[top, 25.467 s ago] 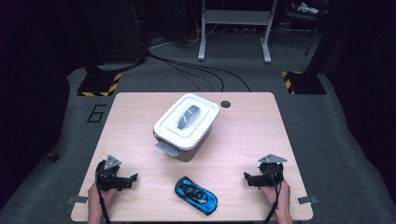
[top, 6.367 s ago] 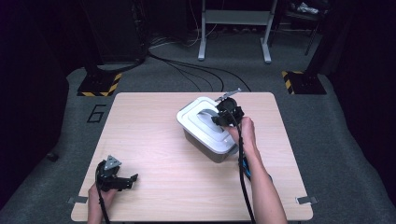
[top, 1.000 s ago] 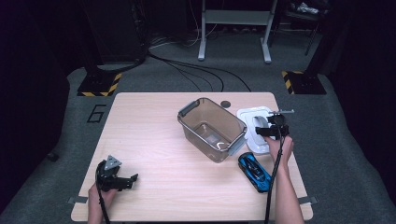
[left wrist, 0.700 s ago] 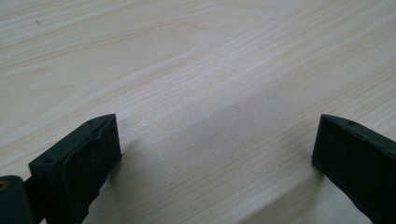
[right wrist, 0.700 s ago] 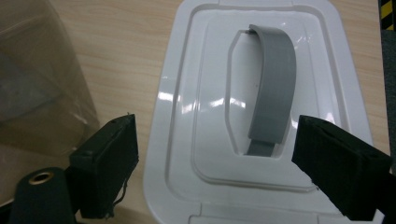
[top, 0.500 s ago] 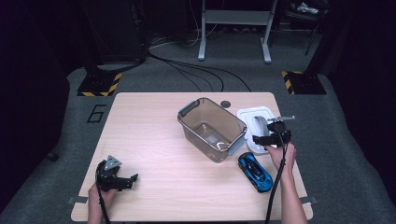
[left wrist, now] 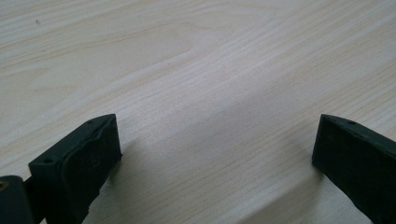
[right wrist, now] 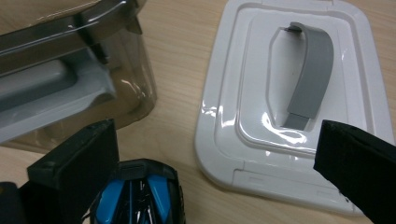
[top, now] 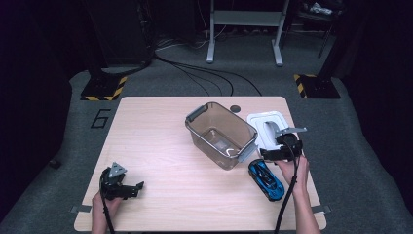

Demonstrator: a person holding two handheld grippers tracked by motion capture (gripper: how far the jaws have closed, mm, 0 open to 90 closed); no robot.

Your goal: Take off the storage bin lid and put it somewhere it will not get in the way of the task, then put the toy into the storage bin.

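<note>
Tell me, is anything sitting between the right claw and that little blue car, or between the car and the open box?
Nothing visible. The right claw is open just above the blue toy car, with bare table between them. The clear box stands right beside the car, its top open; the white lid lies off to the side, out of the way.

one clear bin [top: 221, 135], one white lid [top: 269, 127], one blue toy car [top: 266, 179], two grippers [top: 124, 189]

On the pale wooden surface [top: 160, 131], the clear plastic tub [top: 221, 134] sits left of the white lid [top: 269, 127], with the blue toy car [top: 266, 179] in front.
</note>
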